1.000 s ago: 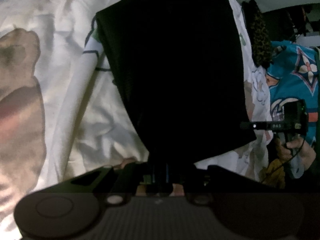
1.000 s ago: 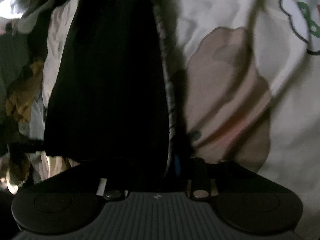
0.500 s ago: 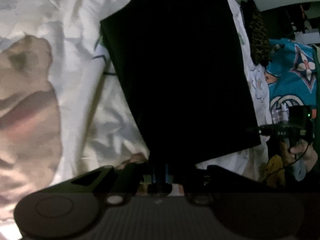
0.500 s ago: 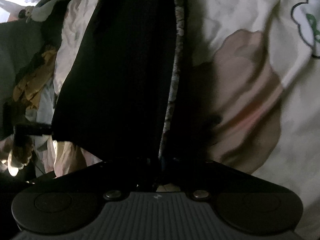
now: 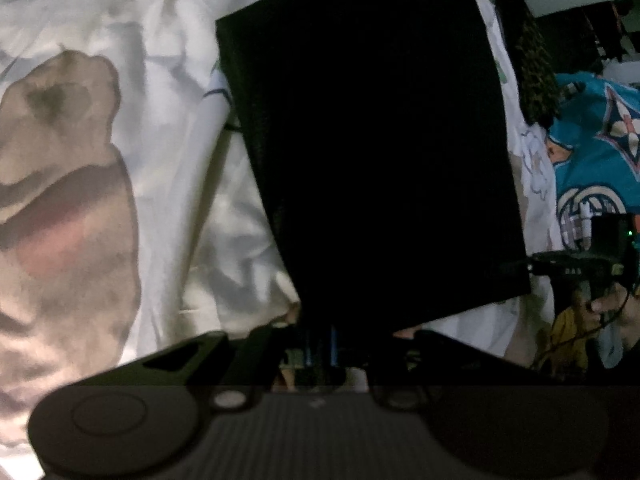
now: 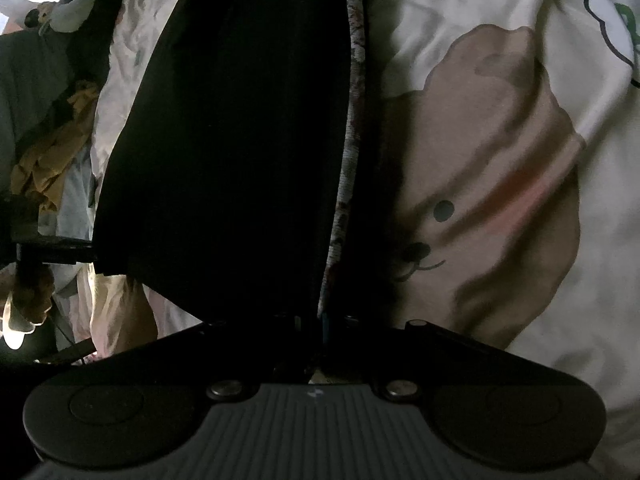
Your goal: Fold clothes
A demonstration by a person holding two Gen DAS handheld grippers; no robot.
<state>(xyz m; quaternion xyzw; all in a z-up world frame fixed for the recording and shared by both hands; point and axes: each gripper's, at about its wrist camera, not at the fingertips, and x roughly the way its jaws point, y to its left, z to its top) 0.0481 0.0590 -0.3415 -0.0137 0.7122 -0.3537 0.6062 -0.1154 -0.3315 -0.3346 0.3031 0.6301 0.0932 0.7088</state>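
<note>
Black garment (image 5: 372, 152) stretched between two hand-held grippers above a white bedsheet (image 5: 168, 60) printed with a brown bear (image 6: 492, 184). Left gripper (image 5: 320, 344), jaws clamped on the near edge of the garment; right gripper (image 6: 316, 320), jaws likewise pinched on the cloth's other corner, beside a pale patterned hem strip (image 6: 348, 152). In the left wrist view the right gripper appears at the garment's far corner, held by a hand (image 5: 612, 304). No container is visible; a teal printed fabric (image 5: 592, 160) and a yellow cloth (image 6: 48, 160) lie loose beside the sheet.
</note>
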